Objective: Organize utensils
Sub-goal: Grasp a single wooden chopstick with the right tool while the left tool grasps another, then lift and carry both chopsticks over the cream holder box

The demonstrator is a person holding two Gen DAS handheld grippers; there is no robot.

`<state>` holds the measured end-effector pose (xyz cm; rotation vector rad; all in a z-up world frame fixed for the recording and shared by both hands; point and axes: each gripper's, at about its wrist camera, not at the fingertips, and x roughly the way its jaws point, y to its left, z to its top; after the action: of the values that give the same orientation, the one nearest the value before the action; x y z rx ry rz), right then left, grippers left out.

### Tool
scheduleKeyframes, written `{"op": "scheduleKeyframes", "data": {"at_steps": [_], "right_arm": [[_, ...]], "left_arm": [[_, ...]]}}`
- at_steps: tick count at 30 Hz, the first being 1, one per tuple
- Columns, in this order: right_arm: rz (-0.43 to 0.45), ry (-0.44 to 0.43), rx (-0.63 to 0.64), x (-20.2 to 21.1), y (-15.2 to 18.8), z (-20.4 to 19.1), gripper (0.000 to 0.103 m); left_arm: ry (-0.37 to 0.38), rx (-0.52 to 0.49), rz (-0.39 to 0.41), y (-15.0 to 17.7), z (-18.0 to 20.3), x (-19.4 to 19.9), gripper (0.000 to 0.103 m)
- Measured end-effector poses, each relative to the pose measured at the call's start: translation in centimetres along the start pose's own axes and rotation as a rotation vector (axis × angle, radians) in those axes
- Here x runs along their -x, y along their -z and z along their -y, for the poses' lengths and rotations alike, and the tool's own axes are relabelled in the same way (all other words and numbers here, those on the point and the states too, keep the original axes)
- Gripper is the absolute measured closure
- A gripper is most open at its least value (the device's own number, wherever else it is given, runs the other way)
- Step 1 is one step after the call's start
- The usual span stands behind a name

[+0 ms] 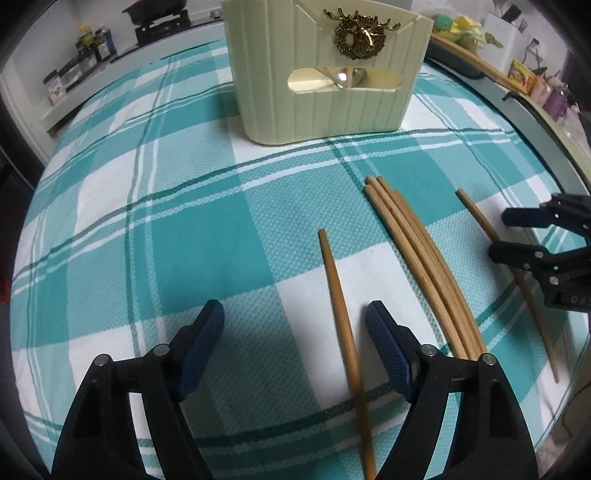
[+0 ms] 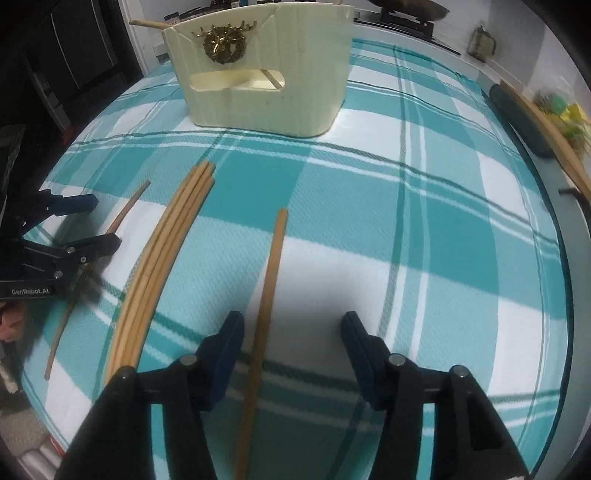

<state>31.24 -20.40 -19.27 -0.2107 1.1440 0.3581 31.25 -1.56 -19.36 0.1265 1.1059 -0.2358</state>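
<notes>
Little is done: the cream ribbed plastic holder [image 1: 325,92] at the far side of the teal plaid tabletop [image 1: 147,221] shows only one stick through its handle slot, while six tan bamboo chopsticks [image 1: 424,266] lie loose, one between each part-open claw's fingers, left claw [image 1: 295,350] and right claw [image 2: 291,362], neither pressing it.

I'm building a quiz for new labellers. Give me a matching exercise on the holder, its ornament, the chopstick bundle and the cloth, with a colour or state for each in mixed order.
Things:
1. holder
2. ornament
3. chopstick bundle
4. cloth

Colour or state:
A. gold
B. teal and white check
C. cream, ribbed
D. pale wood, lying flat

Pairs: 1-C, 2-A, 3-D, 4-B
</notes>
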Motion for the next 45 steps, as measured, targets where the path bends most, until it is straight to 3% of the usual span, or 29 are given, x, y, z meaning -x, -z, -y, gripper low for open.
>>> {"op": "scheduleKeyframes", "data": {"at_steps": [1,2,3,4,5,6,9,12,19,26,34,45], "right_arm": [[0.003,0.006,0.01,-0.4,-1.1,-0.3,0.053],[0.0,0.004,0.013,-0.9,-2.0,-0.4,0.061],[0.003,0.005,0.011,-1.3,-3.0,-0.5,0.066],[0.004,0.014,0.01,-1.5,-3.9,-0.6,0.082],[0.003,0.01,0.01,-1.8,-4.6,-0.8,0.095],[-0.002,0.003,0.003,-2.1,-5.2,-0.8,0.095],[0.01,-0.025,-0.031,-1.9,-5.8,-0.8,0.096],[0.076,-0.05,-0.053,-0.1,-5.2,-0.9,0.096],[0.303,-0.101,-0.049,8.9,-3.5,-1.8,0.096],[0.496,-0.105,0.006,17.9,-2.6,-3.6,0.096],[0.636,-0.061,-0.001,21.8,-2.8,-4.4,0.096],[0.71,-0.05,-0.043,24.1,-5.2,-3.3,0.096]], "left_arm": [[0.008,-0.005,-0.007,-0.5,0.2,-0.1,0.033],[0.012,-0.011,-0.012,-1.0,0.4,-0.2,0.044],[0.014,-0.018,-0.015,-1.3,0.6,-0.2,0.062],[0.026,-0.028,-0.015,-1.6,1.0,-0.2,0.072],[0.033,-0.035,-0.014,-1.9,1.2,-0.2,0.094],[0.04,-0.04,-0.014,-2.1,1.5,-0.3,0.098],[0.042,-0.03,0.031,-1.9,1.6,0.7,0.099],[0.079,0.016,0.104,-1.6,0.9,3.2,0.099],[0.142,0.075,0.325,-1.0,-0.9,12.7,0.099],[0.163,0.095,0.473,-0.3,-1.5,19.6,0.099],[0.151,0.09,0.575,-1.0,-1.4,22.6,0.1],[0.173,0.076,0.633,-3.7,-1.6,26.2,0.1]]}}
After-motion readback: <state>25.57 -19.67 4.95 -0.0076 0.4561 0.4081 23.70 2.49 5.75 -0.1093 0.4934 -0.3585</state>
